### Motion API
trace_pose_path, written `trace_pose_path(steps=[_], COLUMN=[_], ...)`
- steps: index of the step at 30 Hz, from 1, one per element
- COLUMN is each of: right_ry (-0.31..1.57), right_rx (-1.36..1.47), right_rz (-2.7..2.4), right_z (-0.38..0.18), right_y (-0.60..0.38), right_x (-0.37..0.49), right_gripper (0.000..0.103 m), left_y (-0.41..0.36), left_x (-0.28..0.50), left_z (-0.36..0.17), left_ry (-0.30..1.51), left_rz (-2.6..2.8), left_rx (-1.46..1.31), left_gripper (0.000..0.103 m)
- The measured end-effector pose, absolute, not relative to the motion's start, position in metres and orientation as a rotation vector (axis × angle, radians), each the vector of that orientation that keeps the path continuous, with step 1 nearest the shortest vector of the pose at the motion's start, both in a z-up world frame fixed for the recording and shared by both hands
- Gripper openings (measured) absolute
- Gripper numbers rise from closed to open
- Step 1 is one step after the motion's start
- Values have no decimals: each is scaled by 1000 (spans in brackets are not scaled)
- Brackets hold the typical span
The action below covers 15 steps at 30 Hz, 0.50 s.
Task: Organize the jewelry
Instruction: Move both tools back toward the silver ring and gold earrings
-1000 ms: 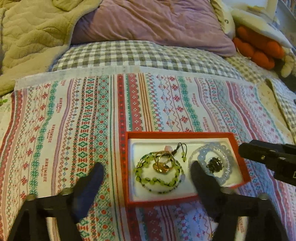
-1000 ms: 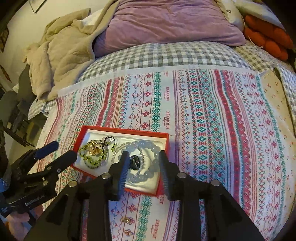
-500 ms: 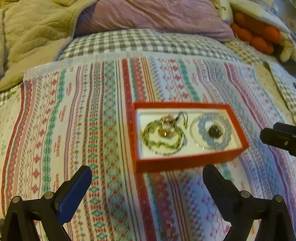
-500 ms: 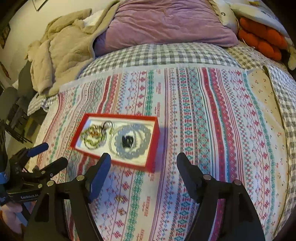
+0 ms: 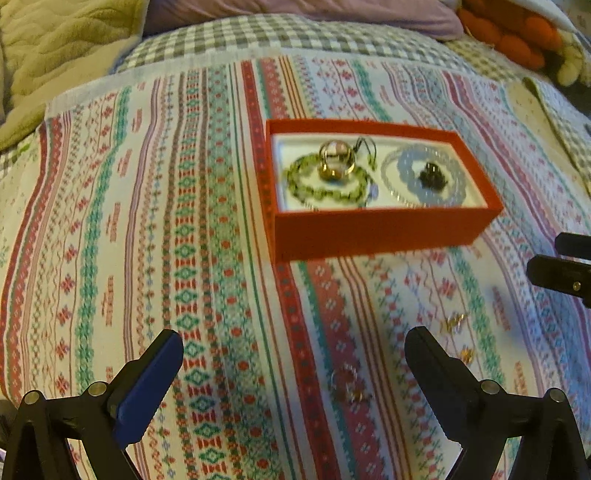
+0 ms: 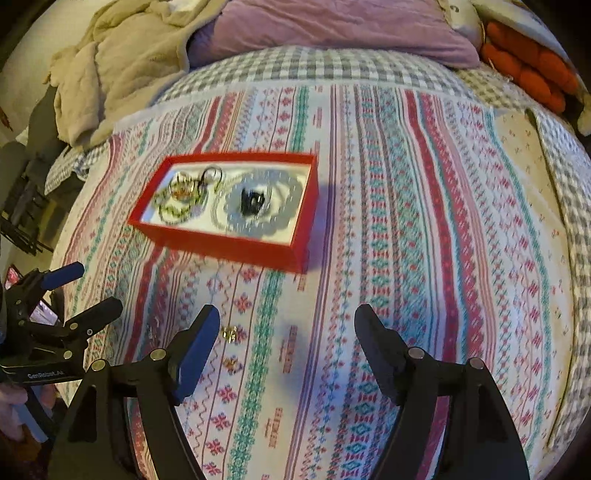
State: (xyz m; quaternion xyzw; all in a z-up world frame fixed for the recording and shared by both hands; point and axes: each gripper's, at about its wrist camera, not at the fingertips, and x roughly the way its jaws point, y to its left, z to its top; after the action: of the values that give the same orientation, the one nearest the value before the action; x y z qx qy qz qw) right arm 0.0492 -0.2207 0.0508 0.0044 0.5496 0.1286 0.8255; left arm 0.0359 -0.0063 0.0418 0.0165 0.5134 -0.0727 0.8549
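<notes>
Right tool faces red box's long side.

red box: matt card, white lining
patterned cloth: woven, printed, matt
green bracelet: glossy beads
pale blue bracelet: translucent beads
rings: shiny gold-coloured metal
beige blanket: soft, fleecy
purple pillow: plush

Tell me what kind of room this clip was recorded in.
Most likely a bedroom: the work surface is a bed, with a purple pillow at its head, a rumpled beige blanket, and a patterned cloth spread over a checked bedsheet under the red jewelry box.
</notes>
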Motion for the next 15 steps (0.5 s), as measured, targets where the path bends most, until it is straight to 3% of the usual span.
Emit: trace_pose_path(steps=[15], right_ry=[1248], right_rx=[-158], right_rz=[322], right_z=[0], right_y=[-193], right_x=[12], right_gripper=[78], left_y=[-13], left_x=[0], left_z=[-1], left_ry=[1098], left_rz=[-187], left_rx=[126], left_gripper=[99])
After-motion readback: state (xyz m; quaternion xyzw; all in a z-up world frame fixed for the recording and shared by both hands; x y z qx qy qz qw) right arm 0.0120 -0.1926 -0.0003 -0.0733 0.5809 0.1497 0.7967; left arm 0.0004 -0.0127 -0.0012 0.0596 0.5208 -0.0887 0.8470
